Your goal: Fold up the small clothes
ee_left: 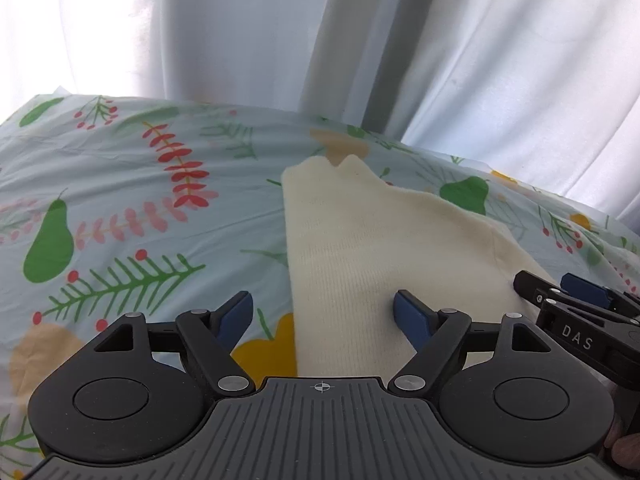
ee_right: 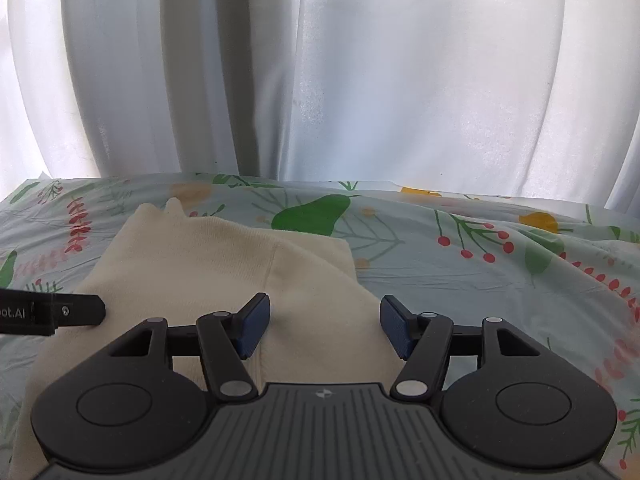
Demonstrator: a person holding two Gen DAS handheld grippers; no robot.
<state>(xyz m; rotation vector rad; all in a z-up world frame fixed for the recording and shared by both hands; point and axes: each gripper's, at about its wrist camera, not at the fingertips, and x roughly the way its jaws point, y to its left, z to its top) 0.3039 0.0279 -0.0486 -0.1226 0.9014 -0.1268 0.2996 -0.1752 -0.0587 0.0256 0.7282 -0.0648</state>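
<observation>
The cream knit top (ee_left: 360, 248) lies folded on your printed sheet (ee_left: 120, 184), in front of the white curtain (ee_right: 360, 80). Your left gripper (ee_left: 324, 316) hangs over its near left edge, jaws apart, holding nothing. Your right gripper (ee_right: 325, 326) hangs over its near right edge, its 2 pads spread, empty.

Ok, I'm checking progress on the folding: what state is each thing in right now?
cream knit garment: lying on the tablecloth, partly folded, held by neither claw.
left claw: open, empty, over the garment.
right claw: open, empty, over the garment.
fruit-print tablecloth: spread out, wrinkled.
white curtain: drawn.
</observation>
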